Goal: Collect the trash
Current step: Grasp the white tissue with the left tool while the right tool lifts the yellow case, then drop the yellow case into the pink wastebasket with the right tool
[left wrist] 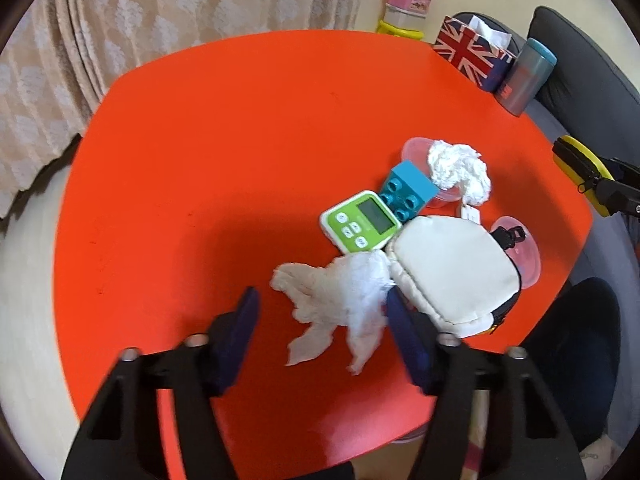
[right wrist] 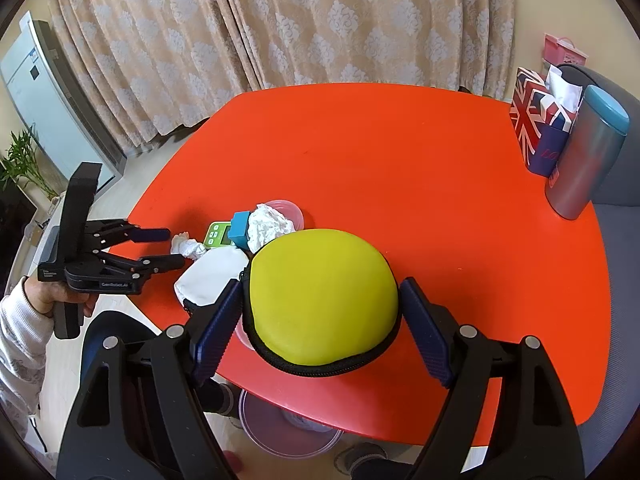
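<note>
A flattened crumpled tissue [left wrist: 340, 304] lies on the red table [left wrist: 224, 160], against a white pouch [left wrist: 452, 272]. My left gripper [left wrist: 322, 294] points down over it, open, one finger on each side; the left pad stands clear of the paper. From the right wrist view, the left gripper [right wrist: 176, 247] shows its tips at that tissue [right wrist: 187, 246]. A second tissue wad [left wrist: 456, 168] sits in a pink bowl [left wrist: 414, 148]. My right gripper [right wrist: 320, 284] is shut on a round yellow zip case [right wrist: 324, 300], held above the table's near edge.
A green timer [left wrist: 360, 220] and a blue toy brick [left wrist: 408, 192] crowd between the tissues. Another pink dish [left wrist: 524, 260] lies under the pouch's far side. A flag tissue box [left wrist: 472, 56] and grey tumbler [left wrist: 528, 76] stand at the far corner. A clear tub [right wrist: 288, 428] sits on the floor below.
</note>
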Demonstrator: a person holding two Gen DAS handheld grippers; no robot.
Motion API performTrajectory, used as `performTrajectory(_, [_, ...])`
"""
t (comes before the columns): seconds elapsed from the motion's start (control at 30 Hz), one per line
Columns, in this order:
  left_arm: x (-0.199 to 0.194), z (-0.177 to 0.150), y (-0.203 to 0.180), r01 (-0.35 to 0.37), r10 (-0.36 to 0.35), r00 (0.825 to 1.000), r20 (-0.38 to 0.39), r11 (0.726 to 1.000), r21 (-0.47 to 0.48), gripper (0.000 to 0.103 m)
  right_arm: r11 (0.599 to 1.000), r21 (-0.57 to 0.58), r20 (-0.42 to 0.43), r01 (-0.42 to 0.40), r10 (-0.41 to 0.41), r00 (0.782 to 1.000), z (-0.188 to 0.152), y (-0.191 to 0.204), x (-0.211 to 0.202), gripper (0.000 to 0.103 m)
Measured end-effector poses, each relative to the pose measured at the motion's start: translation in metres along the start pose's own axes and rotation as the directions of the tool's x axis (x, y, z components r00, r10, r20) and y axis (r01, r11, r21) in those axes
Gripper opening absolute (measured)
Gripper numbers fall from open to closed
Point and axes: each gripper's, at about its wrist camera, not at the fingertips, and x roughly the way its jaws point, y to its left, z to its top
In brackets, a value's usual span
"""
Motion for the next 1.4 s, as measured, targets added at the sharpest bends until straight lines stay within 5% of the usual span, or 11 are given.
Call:
performTrajectory(0.13, [0.004,-0.002,0.0,0.016,-0.016,1.0,-0.005,1.0,0.0,0.023,1.0,0.001,0.001,-0.003,0.003,1.0,0.0,0.001,-0.001,0.079])
performTrajectory(0.33, [-0.004,-0.004,-0.002,0.021,-0.02,0.999,0.03,1.0,-0.005,0.011,1.0,0.0,0.004,-0.005,0.005,1.0,-0.001,0.003,-0.001,0.079])
performTrajectory(0.93, [-0.085,-0.03,-0.041,0.009,-0.017,0.98,0.2,0.999,0.045,0.008,0.998,-0.067,0.069,-0.016,0.021,0.997,-0.02,0.029,-0.041,0.079])
performTrajectory(1.4, [-0.103,-0.075,-0.085,0.066,-0.085,0.976,0.201,0.993,0.097,0.008,0.991,-0.119,0.0,-0.061,0.061,0.998,-0.079,0.058,-0.051,0.079])
